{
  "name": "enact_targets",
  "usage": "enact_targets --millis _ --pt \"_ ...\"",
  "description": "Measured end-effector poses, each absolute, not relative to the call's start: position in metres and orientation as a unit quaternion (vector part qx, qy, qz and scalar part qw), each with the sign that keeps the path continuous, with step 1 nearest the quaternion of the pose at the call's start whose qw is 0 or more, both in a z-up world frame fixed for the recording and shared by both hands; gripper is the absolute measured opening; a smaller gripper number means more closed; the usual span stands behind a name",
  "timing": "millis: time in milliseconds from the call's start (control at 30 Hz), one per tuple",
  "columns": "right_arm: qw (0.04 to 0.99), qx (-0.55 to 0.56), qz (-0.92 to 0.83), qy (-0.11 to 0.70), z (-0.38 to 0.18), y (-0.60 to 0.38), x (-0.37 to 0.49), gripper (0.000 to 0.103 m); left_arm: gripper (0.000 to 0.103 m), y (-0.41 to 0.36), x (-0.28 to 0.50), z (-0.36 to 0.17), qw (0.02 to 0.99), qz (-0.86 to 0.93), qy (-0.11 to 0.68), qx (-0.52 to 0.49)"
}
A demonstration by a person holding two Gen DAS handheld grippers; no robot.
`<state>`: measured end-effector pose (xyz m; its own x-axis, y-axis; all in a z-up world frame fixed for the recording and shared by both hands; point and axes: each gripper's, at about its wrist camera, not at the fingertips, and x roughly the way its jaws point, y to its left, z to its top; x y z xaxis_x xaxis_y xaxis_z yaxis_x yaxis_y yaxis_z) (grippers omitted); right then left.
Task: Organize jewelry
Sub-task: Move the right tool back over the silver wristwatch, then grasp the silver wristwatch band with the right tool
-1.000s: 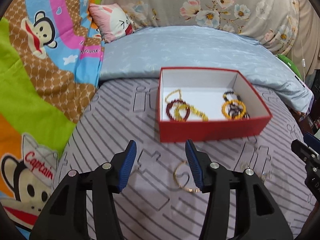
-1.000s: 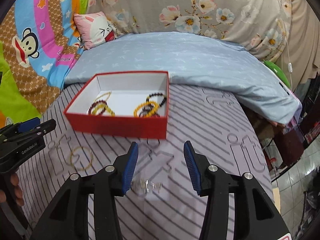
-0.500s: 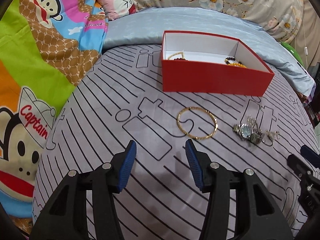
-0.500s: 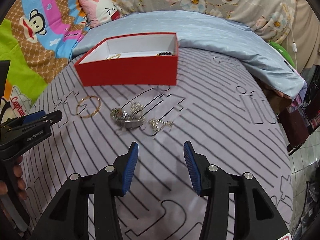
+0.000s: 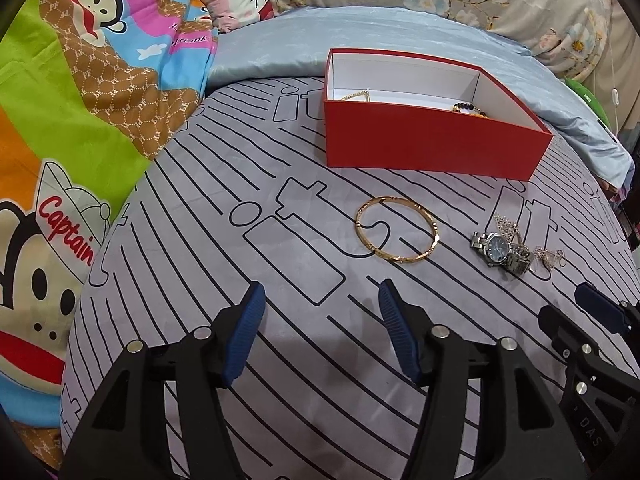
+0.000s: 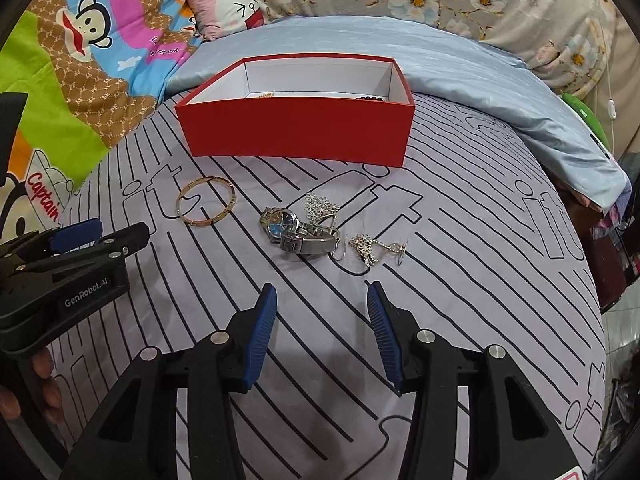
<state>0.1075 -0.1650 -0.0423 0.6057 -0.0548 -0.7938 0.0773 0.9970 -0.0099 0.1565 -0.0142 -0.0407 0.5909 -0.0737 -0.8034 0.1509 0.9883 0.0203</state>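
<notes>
Bed cover (image 5: 280,360), grey with black stripes, carries everything, and it now fills far more of both wrist views than a second ago, because you have brought both grippers down and tipped them toward the loose jewelry.

Red box (image 6: 296,128) sits toward the cover's far edge, against the pale blue quilt (image 6: 460,72). From this lower angle its near wall hides most of the inside, and only slivers of the bracelets already stored show over the rim.

Your left gripper (image 5: 322,332) hangs over bare cover with its jaws apart and nothing between them. They have just been opening wider, which reads as preparation for a pick. Your right gripper (image 6: 322,328) is likewise parted and empty, its gap unchanged over the last second.

Three items remain outside the box, in a row between it and the grippers. The gold bangle (image 5: 396,234) lies flat just ahead of the left gripper and slightly to its right. The steel watch (image 6: 298,232) lies ahead of the right gripper, near the cover's middle. The silver chain (image 6: 372,250) touches the watch strap and may be tangled with a flower-shaped piece (image 6: 320,204) behind it. The view is too fine to say.

The task is partly done: bangle for the left, watch cluster for the right.
</notes>
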Motion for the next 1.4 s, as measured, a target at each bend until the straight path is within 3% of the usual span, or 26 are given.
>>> enact_targets --millis 467,1100,1300,1400 --pt "0.897 0.008 -0.021 0.442 -0.052 -0.161 0.144 0.046 0.056 -0.006 0.167 -0.051 0.886 -0.055 0.459 0.038" --pt "0.894 0.048 -0.009 0.446 -0.047 -0.174 0.137 0.015 0.056 -0.005 0.172 -0.049 0.886 -0.063 0.459 0.028" --pt "0.879 0.078 -0.004 0.471 -0.058 -0.189 0.108 0.011 0.056 -0.008 0.174 -0.047 0.887 -0.066 0.457 0.025" --pt "0.877 0.078 0.000 0.473 -0.058 -0.189 0.100 0.014 0.056 -0.011 0.174 -0.047 0.886 -0.067 0.458 0.025"
